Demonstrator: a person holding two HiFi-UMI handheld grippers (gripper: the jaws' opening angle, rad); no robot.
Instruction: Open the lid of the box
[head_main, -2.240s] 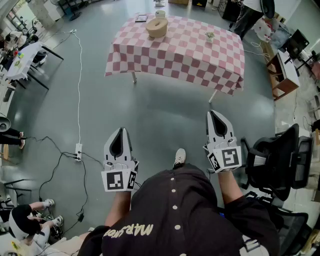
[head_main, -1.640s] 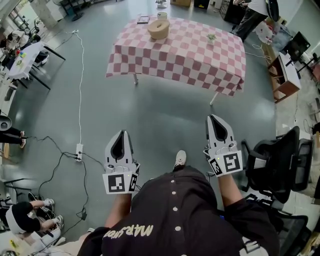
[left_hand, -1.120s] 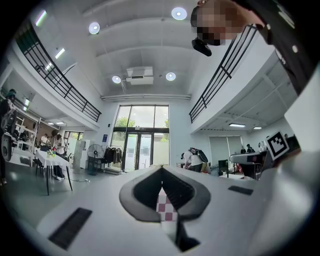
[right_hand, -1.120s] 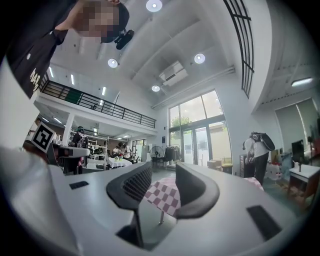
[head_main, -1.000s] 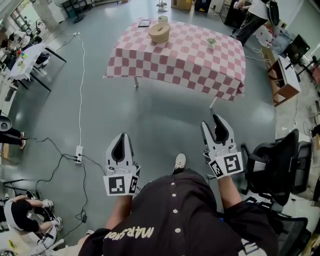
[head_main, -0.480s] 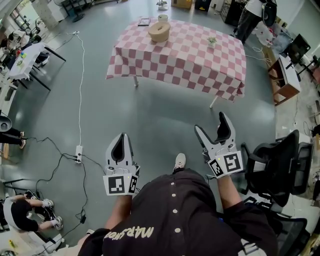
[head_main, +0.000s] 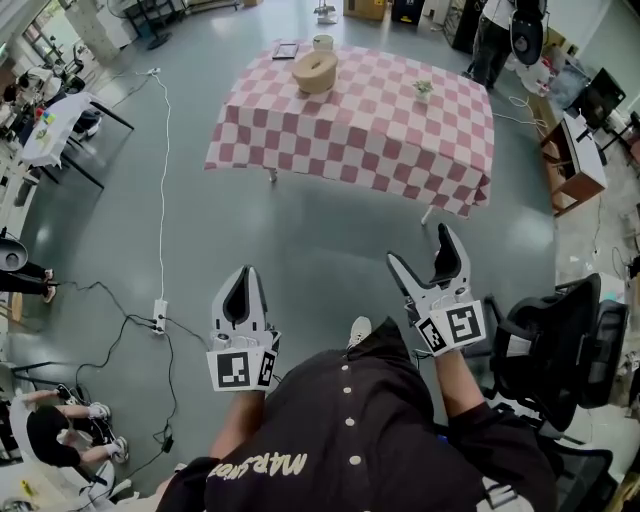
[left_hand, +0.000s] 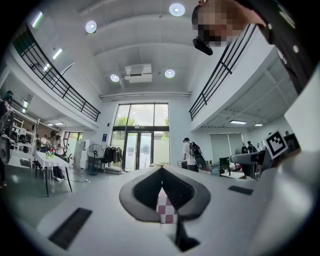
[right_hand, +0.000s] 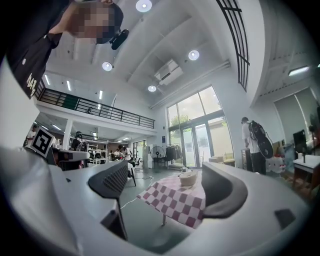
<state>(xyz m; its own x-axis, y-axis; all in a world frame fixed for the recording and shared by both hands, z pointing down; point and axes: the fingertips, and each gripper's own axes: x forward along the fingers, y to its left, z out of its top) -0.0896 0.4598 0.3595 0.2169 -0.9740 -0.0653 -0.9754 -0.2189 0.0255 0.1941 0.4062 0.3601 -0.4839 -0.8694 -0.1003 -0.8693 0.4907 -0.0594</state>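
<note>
A round tan box (head_main: 315, 72) with its lid on stands at the far end of a table (head_main: 350, 130) under a pink-and-white checked cloth, several steps ahead. Both grippers are held level over the grey floor, far short of the table. My left gripper (head_main: 240, 283) has its jaws together and holds nothing; in the left gripper view (left_hand: 162, 172) only a sliver of the cloth (left_hand: 166, 210) shows past them. My right gripper (head_main: 420, 248) has just been opening and is open and empty. In the right gripper view (right_hand: 165, 175) the box (right_hand: 188, 178) and table (right_hand: 177, 200) show between its jaws.
A black office chair (head_main: 555, 340) stands close at my right. A cable with a power strip (head_main: 157, 310) runs along the floor at left. On the table are a small plant (head_main: 423, 88), a white cup (head_main: 322, 42) and a dark frame (head_main: 285, 50). A person (head_main: 495, 30) stands beyond.
The right gripper's jaws have spread from nearly together to wide apart, with nothing between them. Both grippers have edged forward towards the table. The left jaws stay together.
</note>
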